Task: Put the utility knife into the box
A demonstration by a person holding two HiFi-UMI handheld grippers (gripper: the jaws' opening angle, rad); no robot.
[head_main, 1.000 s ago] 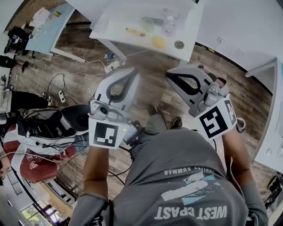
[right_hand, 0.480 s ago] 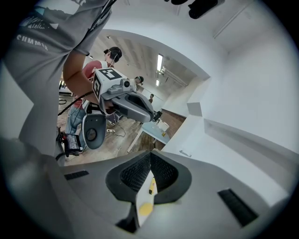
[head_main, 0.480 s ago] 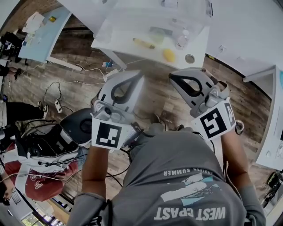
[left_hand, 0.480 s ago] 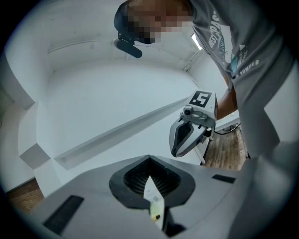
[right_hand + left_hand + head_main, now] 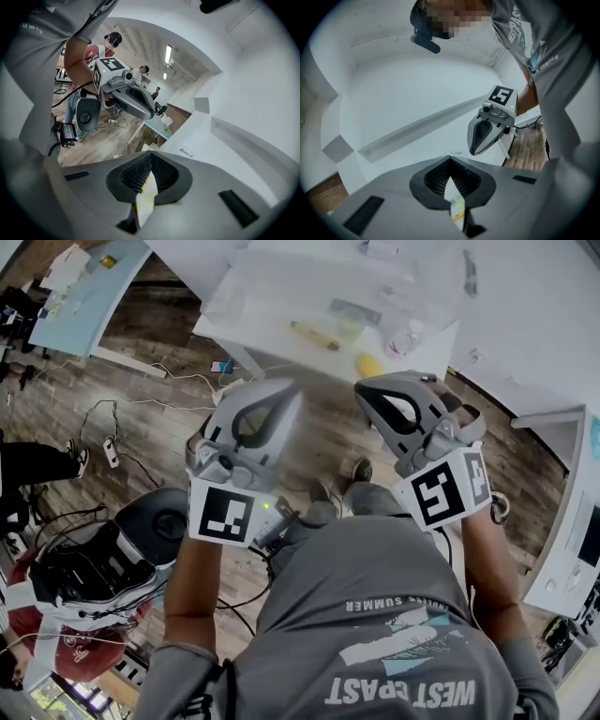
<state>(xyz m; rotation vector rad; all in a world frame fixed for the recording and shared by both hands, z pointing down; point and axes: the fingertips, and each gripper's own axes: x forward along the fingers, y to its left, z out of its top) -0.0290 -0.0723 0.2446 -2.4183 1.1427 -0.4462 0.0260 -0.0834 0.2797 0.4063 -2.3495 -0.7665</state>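
Note:
In the head view a yellow utility knife [image 5: 314,334] lies on the white table [image 5: 441,343] ahead, beside or inside a clear-walled box [image 5: 246,292]; I cannot tell which. My left gripper [image 5: 286,392] and right gripper [image 5: 362,388] are held side by side over the wooden floor, short of the table's near edge. Both are shut, tips meeting, with nothing held. The left gripper view shows its own closed tips [image 5: 450,158] and the right gripper [image 5: 476,149] against a white wall. The right gripper view shows its closed tips [image 5: 150,155] and the left gripper [image 5: 149,112].
A small yellow object [image 5: 368,365] and a clear bottle [image 5: 405,338] sit near the table's front edge. A black chair [image 5: 164,514], a seated person in red [image 5: 56,634] and cables [image 5: 122,442] occupy the floor at left. White furniture [image 5: 562,549] stands at right.
The table has slid lower and closer in the head view, so both grippers now sit nearer its front edge. Both stay shut.

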